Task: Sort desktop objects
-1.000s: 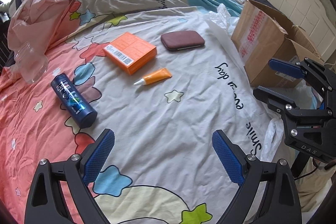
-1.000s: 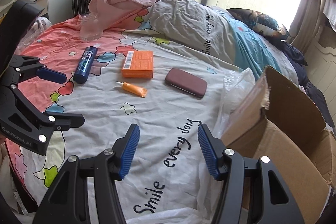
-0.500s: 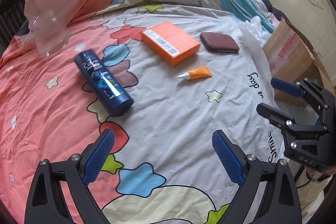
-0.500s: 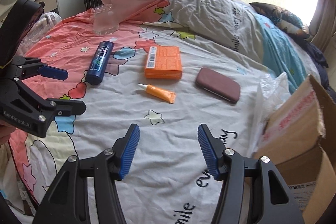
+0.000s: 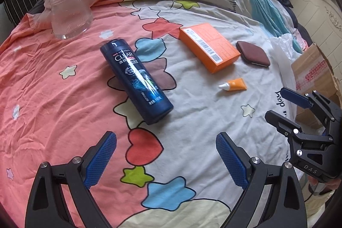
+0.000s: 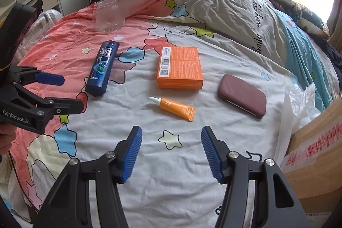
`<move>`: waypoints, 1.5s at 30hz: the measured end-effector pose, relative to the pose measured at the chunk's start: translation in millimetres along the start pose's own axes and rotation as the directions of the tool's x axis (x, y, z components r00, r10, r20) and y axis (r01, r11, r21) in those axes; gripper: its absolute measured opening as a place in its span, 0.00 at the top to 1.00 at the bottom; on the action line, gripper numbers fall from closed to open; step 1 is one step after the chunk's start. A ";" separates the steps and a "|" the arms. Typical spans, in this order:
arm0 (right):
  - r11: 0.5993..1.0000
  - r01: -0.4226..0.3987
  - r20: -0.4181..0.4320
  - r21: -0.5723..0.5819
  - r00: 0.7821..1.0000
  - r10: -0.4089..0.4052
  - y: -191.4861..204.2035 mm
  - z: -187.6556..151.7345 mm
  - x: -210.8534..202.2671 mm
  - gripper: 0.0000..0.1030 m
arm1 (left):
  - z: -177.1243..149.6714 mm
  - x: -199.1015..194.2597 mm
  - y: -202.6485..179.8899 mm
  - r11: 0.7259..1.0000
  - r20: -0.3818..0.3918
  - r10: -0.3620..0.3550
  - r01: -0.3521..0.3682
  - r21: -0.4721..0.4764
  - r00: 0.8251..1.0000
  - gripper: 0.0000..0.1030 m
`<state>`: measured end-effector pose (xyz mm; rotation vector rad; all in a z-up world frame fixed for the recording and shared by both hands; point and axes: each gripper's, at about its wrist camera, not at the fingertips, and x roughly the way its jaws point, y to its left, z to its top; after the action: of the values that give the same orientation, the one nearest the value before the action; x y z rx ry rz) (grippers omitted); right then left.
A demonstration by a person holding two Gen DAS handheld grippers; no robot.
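We're holding the left tongs [image 5: 166,155] wide open over the bed [image 5: 53,89], nothing in them. Right ahead a dark blue shampoo bottle [image 5: 136,81] is lying flat, with an orange box [image 5: 209,46], a small orange tube [image 5: 233,85] and a maroon case [image 5: 252,53] sitting further right. The right tongs [image 5: 280,105] are hovering open too.

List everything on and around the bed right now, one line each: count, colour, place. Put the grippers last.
bottle: 1, dark blue, lying on the pink part of the sheet, left
jar: 1, clear glass, upright, far left near the pink cloth
box: 1, orange, flat, centre of the bed
tube: 1, orange with white cap, in front of the box
case: 1, maroon, right of the box
carton: 1, brown cardboard, right edge
plastic bag: 1, clear, beside the carton
left gripper: 1, black with blue pads, jaws open, empty
right gripper: 1, same colours, jaws open, empty
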<state>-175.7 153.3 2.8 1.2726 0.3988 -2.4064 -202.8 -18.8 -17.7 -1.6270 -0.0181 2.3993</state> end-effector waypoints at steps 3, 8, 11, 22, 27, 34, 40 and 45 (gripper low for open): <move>1.000 0.002 -0.018 -0.022 1.000 -0.003 5.3 5.0 9.9 0.48 | 1.6 3.9 2.6 1.000 -0.005 -0.003 0.003 0.005 1.000 0.06; 0.999 0.006 -0.044 -0.039 0.999 -0.007 7.9 13.7 26.6 0.48 | 5.6 7.6 7.7 1.000 -0.008 0.011 -0.011 0.008 1.000 0.06; 0.999 0.014 -0.061 -0.035 0.998 -0.016 5.5 19.6 36.7 0.48 | 9.8 9.4 11.3 1.000 -0.006 0.025 -0.025 0.005 1.000 0.06; 0.999 -0.010 -0.058 -0.036 0.998 0.008 -0.1 51.0 59.1 0.48 | 24.3 25.9 22.1 0.998 -0.027 0.023 -0.025 -0.061 0.999 0.06; 0.998 0.001 -0.080 -0.055 0.997 -0.005 -2.7 61.0 76.1 0.48 | 28.1 34.3 19.6 0.998 -0.035 0.038 -0.039 -0.057 0.999 0.06; 0.999 0.003 -0.086 -0.039 0.996 -0.006 -11.8 70.1 84.3 0.48 | 32.6 43.2 17.7 0.997 -0.044 0.059 -0.061 -0.038 0.997 0.06; 0.998 -0.019 -0.083 -0.053 0.996 0.014 -9.5 75.8 87.6 0.48 | 37.5 47.4 22.0 0.997 -0.038 0.047 -0.050 -0.062 0.998 0.06; 0.993 -0.108 -0.077 -0.039 0.992 0.105 -10.6 80.2 86.4 0.48 | 40.3 52.4 24.9 0.996 -0.042 0.029 -0.032 -0.085 0.999 0.06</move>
<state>-283.0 111.4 -24.6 1.3332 0.3914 -2.2553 -262.9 -27.1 -53.9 -1.7253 -0.0904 2.4183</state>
